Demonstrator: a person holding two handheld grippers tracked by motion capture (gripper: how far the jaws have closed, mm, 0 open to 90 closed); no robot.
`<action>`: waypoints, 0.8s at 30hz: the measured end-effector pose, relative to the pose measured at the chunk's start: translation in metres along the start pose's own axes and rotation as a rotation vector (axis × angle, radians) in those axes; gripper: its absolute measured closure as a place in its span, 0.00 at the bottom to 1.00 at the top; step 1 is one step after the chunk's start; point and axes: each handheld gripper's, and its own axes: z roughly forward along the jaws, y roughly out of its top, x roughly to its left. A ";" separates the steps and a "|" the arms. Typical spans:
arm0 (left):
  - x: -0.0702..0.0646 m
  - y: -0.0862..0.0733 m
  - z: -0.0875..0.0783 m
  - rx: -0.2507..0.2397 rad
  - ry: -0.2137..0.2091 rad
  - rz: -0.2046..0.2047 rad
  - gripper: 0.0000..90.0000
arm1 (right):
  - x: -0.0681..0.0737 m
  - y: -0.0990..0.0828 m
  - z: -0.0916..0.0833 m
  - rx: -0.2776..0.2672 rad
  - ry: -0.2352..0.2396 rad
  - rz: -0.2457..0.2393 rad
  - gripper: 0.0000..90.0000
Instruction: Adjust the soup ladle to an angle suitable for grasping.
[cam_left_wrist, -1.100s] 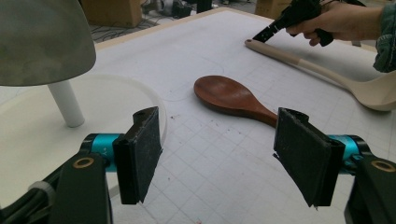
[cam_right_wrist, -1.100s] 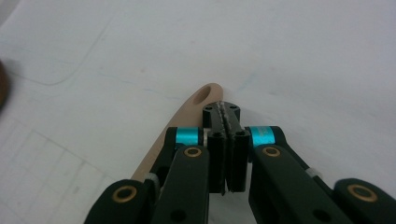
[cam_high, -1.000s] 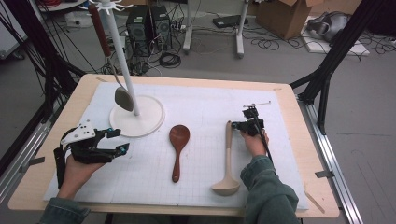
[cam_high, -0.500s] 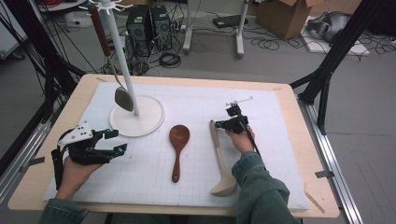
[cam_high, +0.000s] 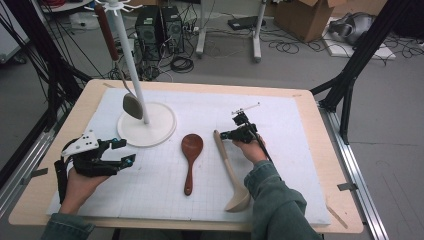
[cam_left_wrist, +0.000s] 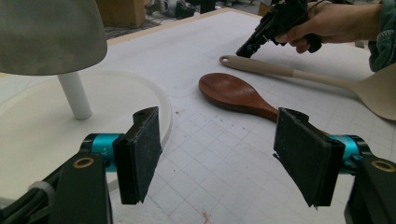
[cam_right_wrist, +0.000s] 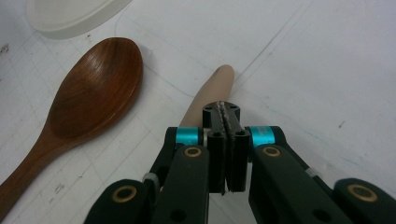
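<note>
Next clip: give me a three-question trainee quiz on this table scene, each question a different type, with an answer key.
1. True or false: the right tongs are wide open.
2. Which utensil lies nearer the white stand base? A) dark wooden spoon B) beige ladle
3. Fill in: the left tongs stand ____ with nothing between them.

Key: 1 false, they are pressed shut over the ladle's handle end; 2 A; 3 open.

A long beige ladle (cam_high: 229, 167) lies flat on the white mat, bowl nearest the person, handle pointing away.
</note>
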 end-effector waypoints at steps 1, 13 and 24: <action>0.000 0.000 0.000 0.000 0.000 -0.001 0.36 | 0.000 0.000 0.000 -0.002 0.003 0.002 1.00; -0.001 0.001 0.000 -0.002 -0.001 0.003 0.36 | 0.007 0.000 0.005 0.019 0.072 -0.026 0.99; -0.001 0.001 0.000 -0.003 -0.001 0.004 0.36 | 0.016 0.003 0.011 0.040 0.131 -0.061 0.99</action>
